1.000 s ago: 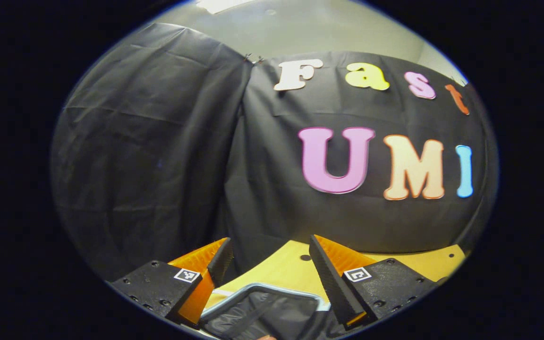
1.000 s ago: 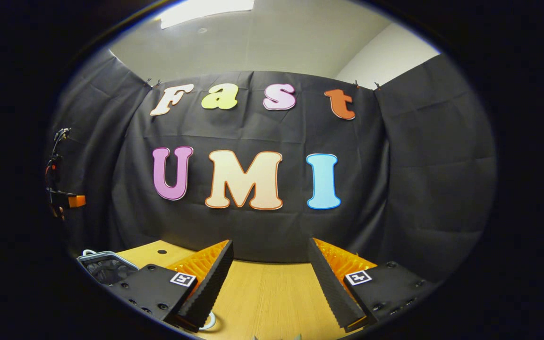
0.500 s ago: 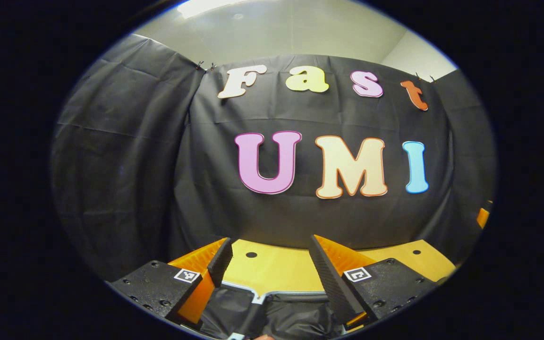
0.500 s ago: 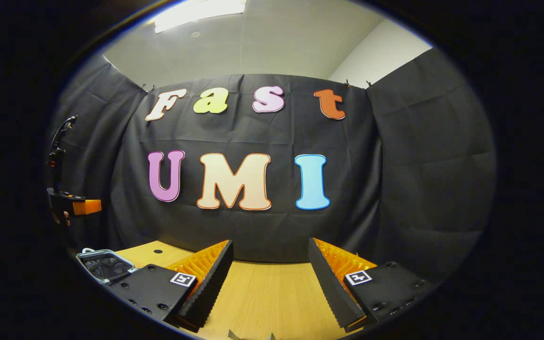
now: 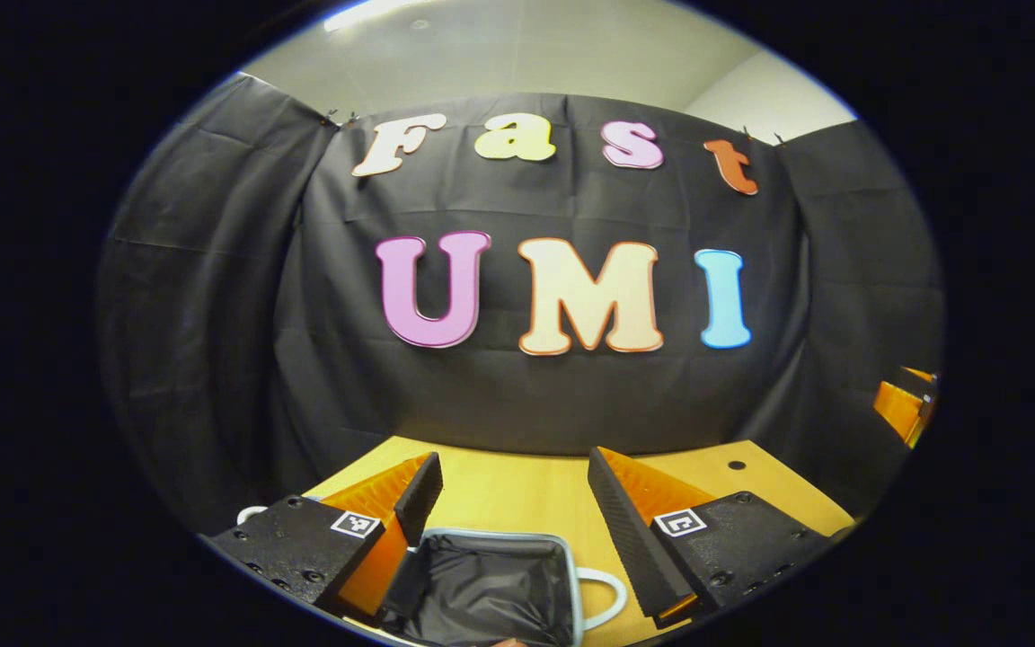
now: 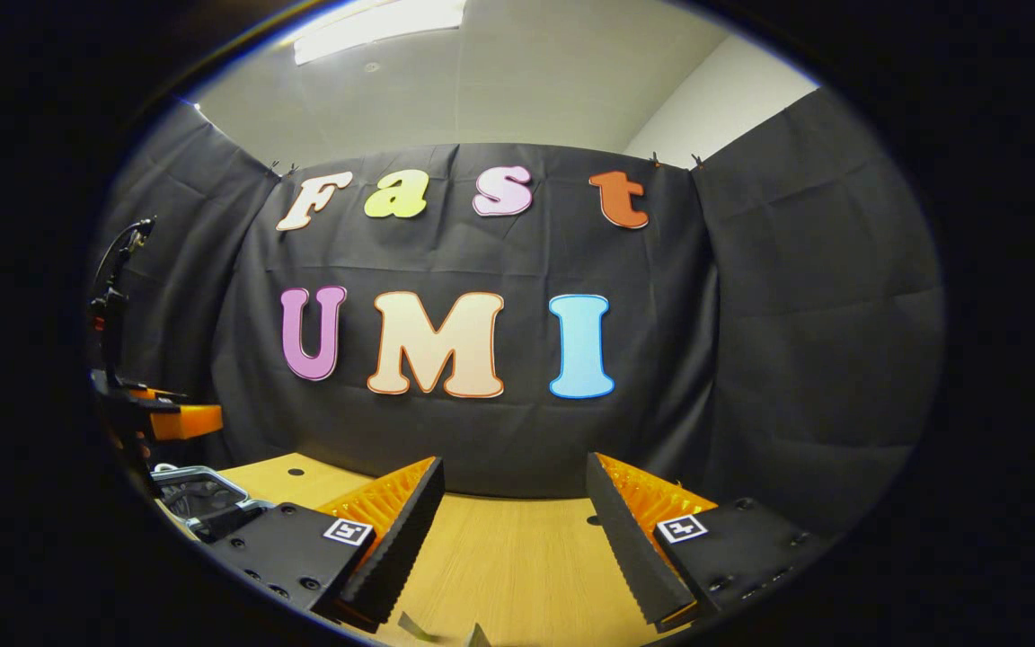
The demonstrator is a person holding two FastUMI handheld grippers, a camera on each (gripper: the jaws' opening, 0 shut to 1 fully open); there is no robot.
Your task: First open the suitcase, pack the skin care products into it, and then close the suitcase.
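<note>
Suitcase: lies open on the worktop below the left claw; its dark fabric lining is exposed, a pale rim runs round it and a pale loop handle sticks out on one side. In the right gripper view it appears again near the left edge of the worktop.

Stage: opening looks done, judged from the exposed lining. Packing looks barely begun or not begun; whether anything lies in the suitcase cannot be told, since only part of the lining shows. Closing is not yet done.

Skin care products: none can be made out; a small pale-edged shape at the bottom of the right gripper view is too cut off to name.

Left claw: released, fingers spread with nothing between them, held above the open suitcase.

Right claw: released, fingers apart and holding nothing, over bare worktop well apart from the suitcase.

Other claw in sight: in the right gripper view the left claw shows at the far left, above the suitcase.

Worktop: pale wood-grain board with a few small round holes, its far edge meeting the wall.

Room: black cloth wall on three sides, a pale ceiling with a strip light above.
</note>
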